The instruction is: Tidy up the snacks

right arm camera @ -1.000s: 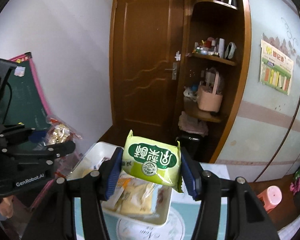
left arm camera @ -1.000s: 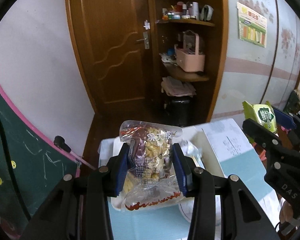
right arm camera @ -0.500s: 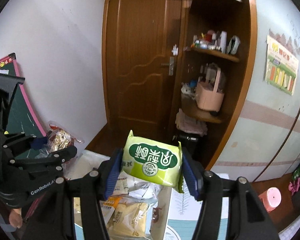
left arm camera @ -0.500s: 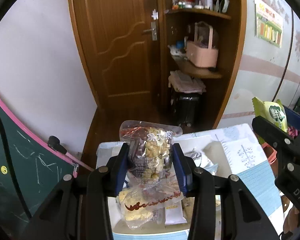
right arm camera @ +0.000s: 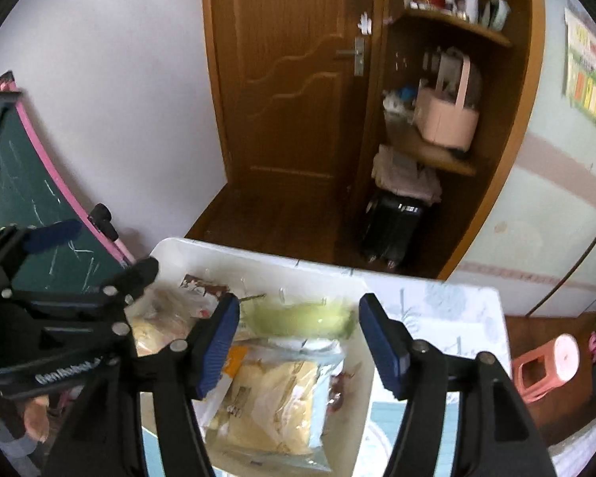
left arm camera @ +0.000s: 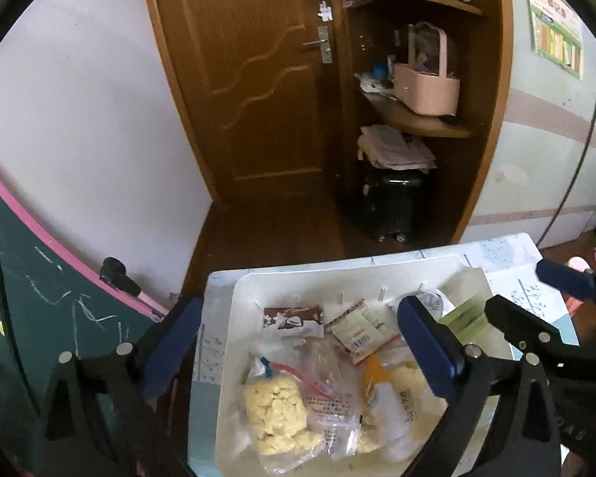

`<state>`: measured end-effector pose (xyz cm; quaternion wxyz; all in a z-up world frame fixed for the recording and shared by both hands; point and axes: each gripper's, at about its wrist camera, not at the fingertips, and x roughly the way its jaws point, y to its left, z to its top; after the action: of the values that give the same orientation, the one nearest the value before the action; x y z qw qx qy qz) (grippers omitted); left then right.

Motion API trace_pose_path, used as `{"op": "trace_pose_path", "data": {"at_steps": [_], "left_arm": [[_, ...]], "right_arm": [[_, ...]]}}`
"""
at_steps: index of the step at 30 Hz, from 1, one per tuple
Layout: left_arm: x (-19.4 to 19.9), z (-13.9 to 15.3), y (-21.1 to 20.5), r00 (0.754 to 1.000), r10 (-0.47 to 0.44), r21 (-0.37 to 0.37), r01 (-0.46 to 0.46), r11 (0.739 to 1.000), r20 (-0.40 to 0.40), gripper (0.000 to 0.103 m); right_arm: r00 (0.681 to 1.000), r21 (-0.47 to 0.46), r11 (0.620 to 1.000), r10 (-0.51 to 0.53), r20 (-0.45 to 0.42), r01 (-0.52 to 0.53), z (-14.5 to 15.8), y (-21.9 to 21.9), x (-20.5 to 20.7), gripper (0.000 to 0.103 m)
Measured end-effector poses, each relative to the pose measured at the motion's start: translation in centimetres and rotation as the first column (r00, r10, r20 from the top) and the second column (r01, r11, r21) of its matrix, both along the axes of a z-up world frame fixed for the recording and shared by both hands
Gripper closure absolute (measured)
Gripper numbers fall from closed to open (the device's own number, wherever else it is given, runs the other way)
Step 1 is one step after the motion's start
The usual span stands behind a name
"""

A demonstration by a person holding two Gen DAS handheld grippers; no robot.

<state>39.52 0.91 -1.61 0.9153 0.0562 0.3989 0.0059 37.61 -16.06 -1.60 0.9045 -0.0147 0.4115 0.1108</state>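
Snacks (left arm camera: pixel 298 389) lie heaped in a white tray (left arm camera: pixel 226 357) on a pale blue table (right arm camera: pixel 457 302), near a wooden door (left arm camera: pixel 250 79). Both the left gripper (left arm camera: pixel 298 342) and right gripper (right arm camera: pixel 298 334) hang above with jaws opening, empty; a blurred green packet (right arm camera: pixel 298 316) lies between the right one's.

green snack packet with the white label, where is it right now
In the right wrist view the green snack packet lies blurred inside the white plastic tray, at its far side beyond the opening right gripper, above a yellow packet.

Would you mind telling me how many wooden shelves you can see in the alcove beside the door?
2: an upper shelf crowded with small bottles, and a lower shelf carrying the pink basket. The frame's top edge may hide more above.
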Motion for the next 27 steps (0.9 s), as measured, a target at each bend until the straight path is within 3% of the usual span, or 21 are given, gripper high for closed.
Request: {"op": "trace_pose_path", "data": {"at_steps": [3,16,24,27], "left_arm": [[-0.3,-0.1,0.1,1.000,-0.010,-0.004,0.010,1.000,-0.019,0.004],[-6.0,2.9,-0.4,1.000,-0.026,-0.041,0.025,0.999,-0.018,0.004],[-13.0,5.5,-1.4,0.999,-0.033,-0.101,0.035,0.994,0.017,0.004],[-16.4,6.0,-1.8,0.999,-0.029,-0.114,0.034,0.993,0.041,0.004]], "right_arm": [[1.000,0.052,0.999,0.000,-0.014,0.001,0.0,-0.6,-0.3,0.037],[1.000,0.075,0.997,-0.013,0.015,0.011,3.2,-2.0,-4.6,0.036],[0.997,0.062,0.998,-0.022,0.079,0.017,6.0,-3.2,-11.8,0.035],[0.995,0.051,0.998,-0.026,0.100,0.021,6.4,-3.9,-14.9,0.030]]}}
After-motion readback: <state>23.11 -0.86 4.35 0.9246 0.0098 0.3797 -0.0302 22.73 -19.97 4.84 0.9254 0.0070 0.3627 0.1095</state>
